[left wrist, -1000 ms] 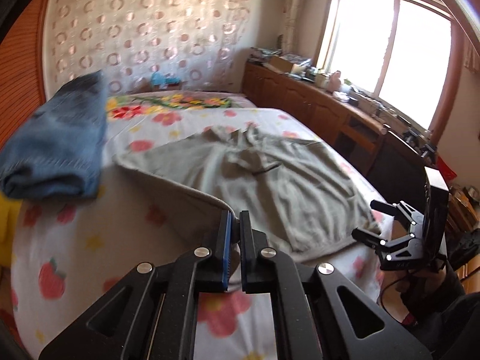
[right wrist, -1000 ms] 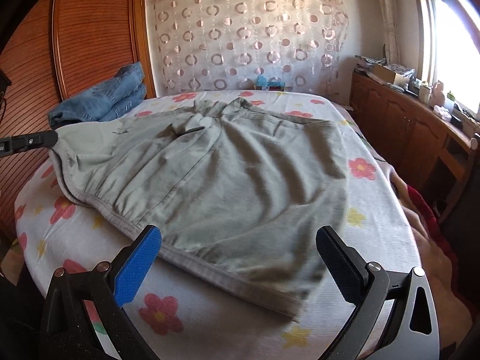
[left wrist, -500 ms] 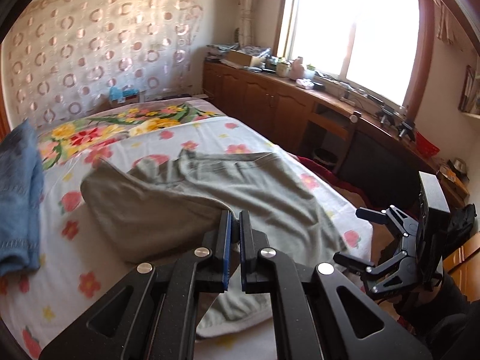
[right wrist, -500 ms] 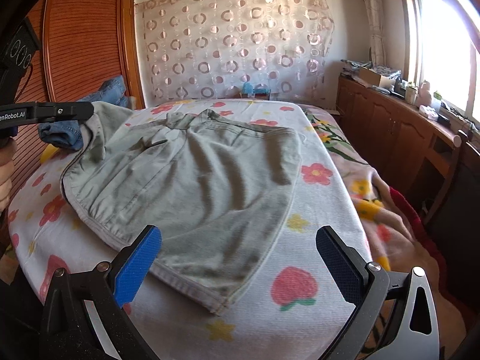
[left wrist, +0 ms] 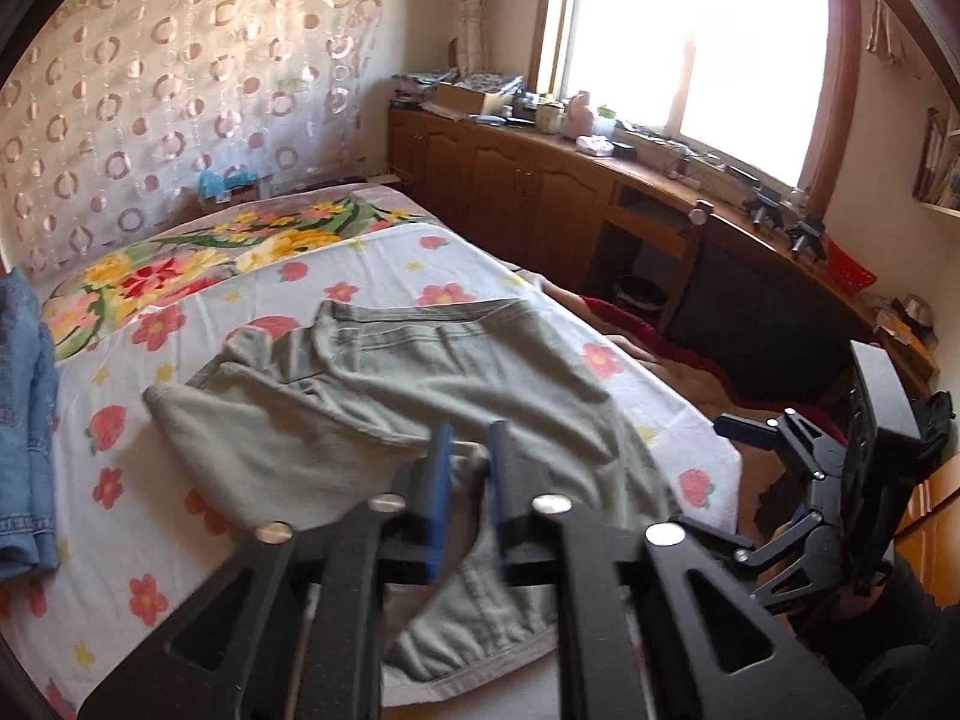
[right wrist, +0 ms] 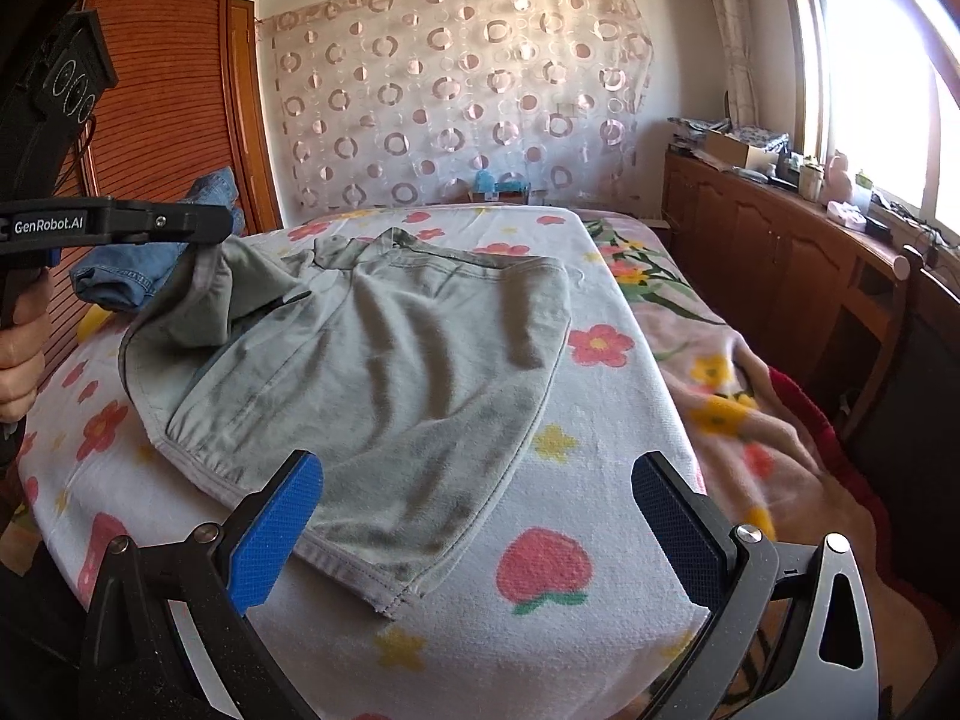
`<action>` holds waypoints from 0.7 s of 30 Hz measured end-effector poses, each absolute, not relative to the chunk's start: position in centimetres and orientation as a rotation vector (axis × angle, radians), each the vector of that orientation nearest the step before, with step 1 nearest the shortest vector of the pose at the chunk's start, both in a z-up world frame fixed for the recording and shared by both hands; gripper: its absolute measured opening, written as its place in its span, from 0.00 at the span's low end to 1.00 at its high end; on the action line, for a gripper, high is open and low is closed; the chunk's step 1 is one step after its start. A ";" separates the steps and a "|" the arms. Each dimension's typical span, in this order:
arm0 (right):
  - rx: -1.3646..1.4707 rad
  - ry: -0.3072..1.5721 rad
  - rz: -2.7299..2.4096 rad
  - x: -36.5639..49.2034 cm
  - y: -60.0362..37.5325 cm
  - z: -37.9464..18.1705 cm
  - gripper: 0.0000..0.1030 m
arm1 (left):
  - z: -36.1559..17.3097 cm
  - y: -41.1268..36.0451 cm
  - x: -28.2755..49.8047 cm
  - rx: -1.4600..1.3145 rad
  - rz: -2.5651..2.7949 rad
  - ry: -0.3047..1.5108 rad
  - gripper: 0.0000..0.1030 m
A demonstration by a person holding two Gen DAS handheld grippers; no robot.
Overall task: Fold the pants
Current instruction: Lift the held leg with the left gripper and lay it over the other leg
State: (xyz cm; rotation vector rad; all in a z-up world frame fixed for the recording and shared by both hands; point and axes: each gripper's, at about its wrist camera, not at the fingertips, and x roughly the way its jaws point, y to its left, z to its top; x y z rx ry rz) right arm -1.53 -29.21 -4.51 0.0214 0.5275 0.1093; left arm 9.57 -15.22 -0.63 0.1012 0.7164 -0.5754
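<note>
Grey pants on bed, right gripper agape.

Strong daylight poured in through the window, which blew out to white glare on my feed. The pants carried soft shadow folds. My left claw looked motion-blurred; fisheye bending and dark vignetting crowded both frames' edges.

The left gripper is pointed downward, its jaws just opened to a narrow gap; the right gripper is held wide open, angled down.
</note>
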 end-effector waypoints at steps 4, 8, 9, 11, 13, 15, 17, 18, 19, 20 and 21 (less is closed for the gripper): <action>0.031 0.526 0.117 -1.2 -28.9 -4.3 1.00 | -0.5 -13.2 9.2 0.077 -0.547 0.690 0.54; 0.017 0.522 0.130 -0.9 -28.3 -4.2 1.00 | -1.4 -10.6 9.1 0.051 -0.505 0.702 0.71; 0.013 0.522 0.134 -0.8 -28.1 -4.2 1.00 | -1.8 -10.0 9.1 0.044 -0.492 0.712 0.72; 0.007 0.523 0.144 -0.5 -27.7 -4.2 0.99 | -3.1 -8.8 9.3 0.041 -0.464 0.743 0.73; 0.003 0.524 0.153 0.0 -27.4 -4.2 0.95 | -4.5 -8.2 9.5 0.056 -0.435 0.778 0.73; 0.000 0.528 0.164 0.5 -27.2 -4.2 0.90 | -5.8 -7.5 9.6 0.070 -0.401 0.817 0.73; -0.001 0.534 0.182 1.1 -27.0 -4.2 0.82 | -7.0 -6.8 9.7 0.063 -0.388 0.841 0.73; -0.001 0.535 0.190 1.4 -26.9 -4.1 0.78 | -7.3 -6.5 9.7 0.055 -0.388 0.847 0.73; -0.002 0.535 0.198 1.6 -26.8 -4.0 0.75 | -7.6 -6.2 9.6 0.044 -0.390 0.853 0.73; -0.005 0.534 0.203 1.9 -26.7 -3.9 0.73 | -8.0 -6.0 9.5 0.035 -0.391 0.856 0.73; -0.009 0.533 0.206 2.0 -26.7 -3.9 0.70 | -8.3 -5.7 9.4 0.027 -0.388 0.860 0.73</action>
